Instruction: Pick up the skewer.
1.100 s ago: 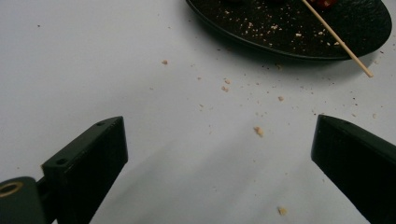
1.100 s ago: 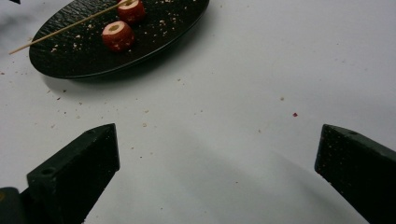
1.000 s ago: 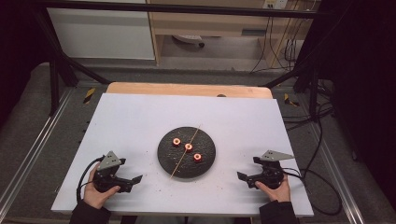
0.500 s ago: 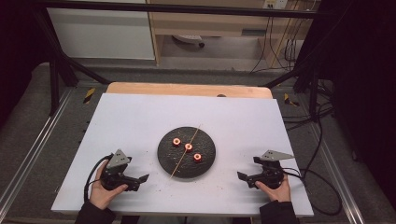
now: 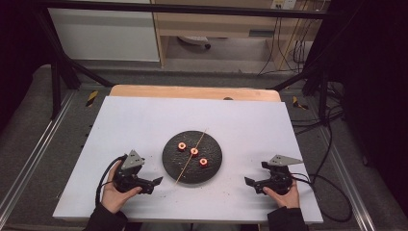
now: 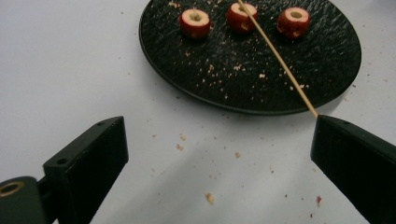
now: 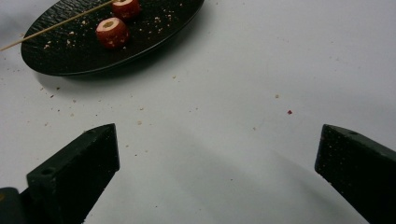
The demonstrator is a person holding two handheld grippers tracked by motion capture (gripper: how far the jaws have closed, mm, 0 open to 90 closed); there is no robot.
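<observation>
Nearest to us, our two hands hold the tongs low over the white desk (image 5: 144,120): the left tongs (image 5: 155,182) rest just beside the near-left rim of the plate, and the right tongs (image 5: 249,182) rest well apart from it on the other side. Both tongs stand wide apart and hold nothing; in the left gripper view and in the right gripper view we see only bare desk and small crumbs (image 6: 210,198) between the jaws. A little farther lies the black plate (image 5: 214,166), in the middle of the desk. A thin wooden skewer (image 5: 192,156) lies across it at a slant, and its near end comes over the rim toward the left tongs; in the left gripper view this end (image 6: 299,92) seems to reach almost to one jaw, but we cannot tell if it touches. On the plate, in a short row, are three small red fruit pieces (image 5: 194,151) with hollow centres, and the skewer passes over the middle one. We judge that the work is to thread the fruit on the skewer, and that we are at the approach, before any grasp. The next move probably asks the left tongs to close on the near end of the skewer and lift it level, while the right tongs go to one fruit piece and keep it steady, its hole turned toward the point.
</observation>
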